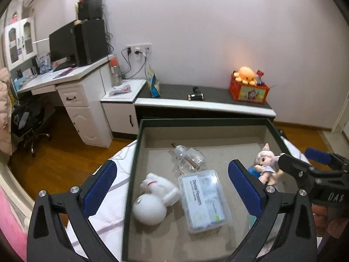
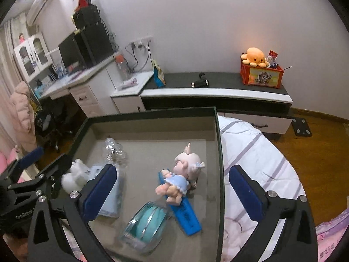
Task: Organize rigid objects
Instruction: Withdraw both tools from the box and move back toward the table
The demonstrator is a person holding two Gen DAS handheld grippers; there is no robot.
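Note:
A dark-rimmed box (image 1: 202, 122) with a grey floor lies on the bed. In it are a white figurine (image 1: 152, 198), a clear plastic case of dental floss (image 1: 204, 199), a clear glass bottle (image 1: 188, 157), a pink-haired doll (image 2: 183, 174), a blue flat bar (image 2: 185, 214) and a clear case with teal contents (image 2: 146, 222). My left gripper (image 1: 172, 191) is open above the figurine and case. My right gripper (image 2: 172, 193) is open above the doll, and it also shows in the left wrist view (image 1: 305, 159).
The bed has a white striped cover (image 2: 257, 157). Beyond it stands a low dark-topped cabinet (image 1: 205, 100) with a red box and orange plush (image 1: 248, 85), a black roller and a snack bag. A white desk (image 1: 65, 80) with a monitor is at left. Wooden floor lies between.

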